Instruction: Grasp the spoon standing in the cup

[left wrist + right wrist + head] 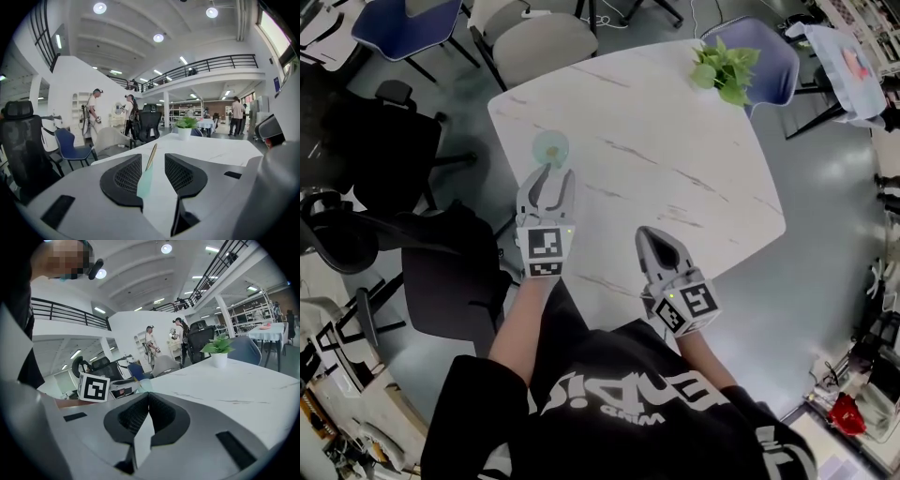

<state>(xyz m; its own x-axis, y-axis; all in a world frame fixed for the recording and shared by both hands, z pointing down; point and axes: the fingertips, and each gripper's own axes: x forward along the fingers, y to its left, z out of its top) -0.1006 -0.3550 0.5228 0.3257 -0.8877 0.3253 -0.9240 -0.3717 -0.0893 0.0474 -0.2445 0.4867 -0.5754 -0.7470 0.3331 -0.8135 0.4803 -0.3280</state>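
Head view shows us the white marbled desk point(675, 169) first, with a potted plant point(724, 67) at its far right corner. Our left claw point(546, 178) reaches in over the desk's left side, tips just short of the cup point(551, 148). Our right claw point(654, 242) hangs over the near edge, well apart from the cup. The right one's jaws are pressed together with nothing between them. The left one's jaws are spread wide, and in the left gripper view the cup and the spoon point(151, 157) show in the gap between them, untouched by either pad.

The cup is pale green and translucent, standing near the desk's left edge. The spoon stands in it, its slim golden handle leaning to the right above the rim.

We judge the spoon light, stiff and fairly slick, free to swing round the rim at a nudge. The cup looks light enough to slide or tip if a jaw knocks it. The handle's upper part, clear of the rim, seems to us the place to pinch, across its thin sides.

The spoon's bowl is hidden inside the cup, and the claw body covers the cup's foot. From the head view we cannot pick out the spoon at all. Nor can we tell glass from plastic, or whether the cup holds anything else.
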